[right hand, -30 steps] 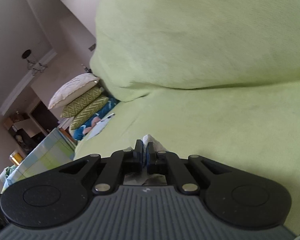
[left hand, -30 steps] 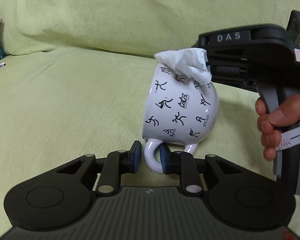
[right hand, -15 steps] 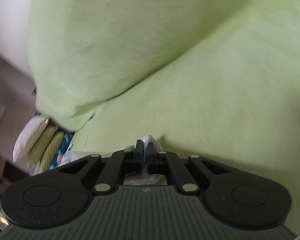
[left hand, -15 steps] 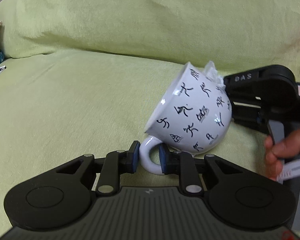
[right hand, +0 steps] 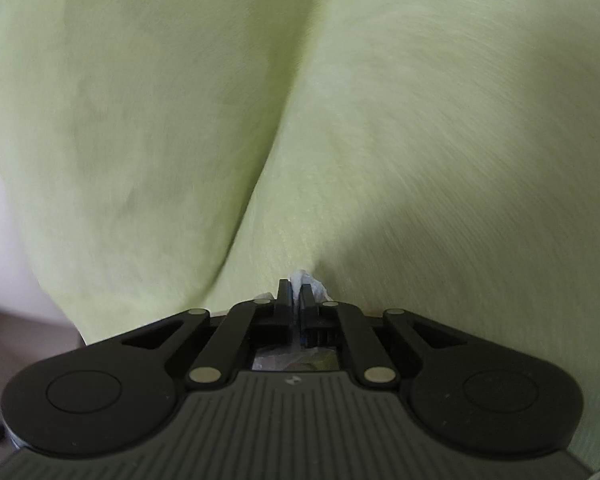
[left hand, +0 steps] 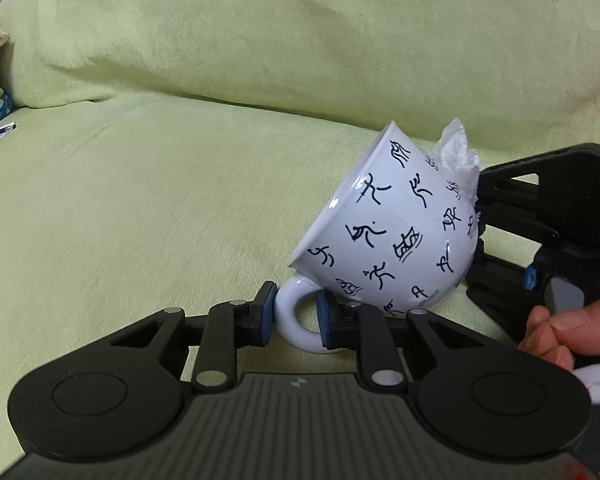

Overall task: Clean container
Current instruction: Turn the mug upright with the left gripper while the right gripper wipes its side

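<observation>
The left claw (left hand: 295, 317) clamps the handle of the white cup (left hand: 388, 236), tilted above the green sofa (left hand: 140, 200). The right claw (right hand: 295, 294) pinches a white tissue (left hand: 458, 160) against the cup's far side.

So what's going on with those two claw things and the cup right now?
Left gripper shut on cup handle, cup tilted over sofa. Right gripper shut on tissue beside the cup. Nothing in the way.
</observation>
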`<state>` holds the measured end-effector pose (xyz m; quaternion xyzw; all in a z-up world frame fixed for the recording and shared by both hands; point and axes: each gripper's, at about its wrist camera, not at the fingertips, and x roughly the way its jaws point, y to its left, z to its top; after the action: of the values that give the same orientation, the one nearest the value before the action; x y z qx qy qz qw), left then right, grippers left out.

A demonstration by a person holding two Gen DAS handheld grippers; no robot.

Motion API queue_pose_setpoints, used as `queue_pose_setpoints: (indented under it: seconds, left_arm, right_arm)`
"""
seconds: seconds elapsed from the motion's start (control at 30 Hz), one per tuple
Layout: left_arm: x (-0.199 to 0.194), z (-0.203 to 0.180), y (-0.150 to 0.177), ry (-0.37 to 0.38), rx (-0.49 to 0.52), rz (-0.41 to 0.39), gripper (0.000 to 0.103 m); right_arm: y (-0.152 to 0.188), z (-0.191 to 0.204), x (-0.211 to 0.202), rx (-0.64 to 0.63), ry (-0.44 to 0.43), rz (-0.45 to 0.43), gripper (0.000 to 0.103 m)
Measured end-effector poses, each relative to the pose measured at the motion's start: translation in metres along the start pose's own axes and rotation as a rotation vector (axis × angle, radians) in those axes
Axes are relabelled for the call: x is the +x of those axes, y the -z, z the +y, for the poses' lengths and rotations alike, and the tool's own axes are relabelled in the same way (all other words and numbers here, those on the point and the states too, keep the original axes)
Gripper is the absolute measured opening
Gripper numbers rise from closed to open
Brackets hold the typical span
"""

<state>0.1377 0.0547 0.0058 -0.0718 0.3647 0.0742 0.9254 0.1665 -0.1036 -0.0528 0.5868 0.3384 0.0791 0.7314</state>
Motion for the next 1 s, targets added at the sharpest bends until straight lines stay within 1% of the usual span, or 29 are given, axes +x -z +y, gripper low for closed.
queue_pose_setpoints:
  seconds: [0.07, 0.2, 0.27, 0.37, 0.47, 0.5, 0.53, 0.57, 0.67, 0.73, 0.77, 0.83, 0.9, 0.93, 1.0]
  left_arm:
    - [-0.002, 0.005, 0.000, 0.019, -0.032, 0.006, 0.023]
    - [-0.003, 0.005, 0.000, 0.026, -0.043, 0.012, 0.023]
    - [-0.002, 0.005, -0.002, 0.022, -0.049, 0.019, 0.022]
    - [-0.001, 0.009, -0.005, 0.032, -0.081, 0.036, 0.022]
    - [0.000, 0.017, -0.009, 0.056, -0.133, 0.055, 0.022]
    - [0.001, 0.018, -0.010, 0.056, -0.143, 0.060, 0.021]
    - [0.001, 0.017, -0.011, 0.050, -0.152, 0.064, 0.021]
    - [0.002, 0.016, -0.013, 0.041, -0.164, 0.066, 0.022]
    - [0.005, 0.013, -0.019, 0.020, -0.218, 0.075, 0.022]
    - [0.006, 0.015, -0.021, 0.019, -0.266, 0.080, 0.023]
    - [0.007, 0.018, -0.021, 0.025, -0.294, 0.081, 0.023]
    - [0.009, 0.024, -0.022, 0.042, -0.343, 0.083, 0.024]
    - [0.011, 0.027, -0.022, 0.054, -0.369, 0.087, 0.024]
    - [0.012, 0.027, -0.022, 0.055, -0.371, 0.087, 0.024]
    - [0.012, 0.024, -0.023, 0.047, -0.347, 0.088, 0.024]
  right_arm:
    - [0.003, -0.005, -0.001, 0.067, -0.015, -0.014, 0.003]
    - [0.000, -0.002, 0.002, 0.001, -0.019, 0.011, 0.002]
    - [-0.001, 0.001, 0.003, -0.036, -0.014, 0.010, 0.002]
    - [-0.001, 0.013, 0.008, -0.218, -0.018, -0.007, 0.004]
    - [-0.006, 0.025, 0.019, -0.425, -0.010, 0.021, 0.004]
    - [-0.008, 0.029, 0.022, -0.482, -0.001, 0.030, 0.004]
    - [-0.009, 0.031, 0.023, -0.502, 0.010, 0.030, 0.004]
    - [-0.009, 0.031, 0.022, -0.483, 0.025, 0.017, 0.004]
    - [-0.005, 0.021, 0.013, -0.314, 0.012, -0.032, 0.003]
    - [-0.007, 0.017, 0.007, -0.243, 0.007, -0.021, 0.004]
    - [-0.010, 0.017, 0.004, -0.243, 0.013, -0.012, 0.004]
    - [-0.013, 0.021, -0.001, -0.353, 0.041, -0.004, 0.003]
    - [-0.014, 0.026, -0.005, -0.469, 0.066, 0.006, 0.002]
    - [-0.010, 0.030, -0.006, -0.540, 0.068, 0.016, 0.002]
    - [-0.001, 0.037, -0.003, -0.637, 0.064, 0.020, 0.004]
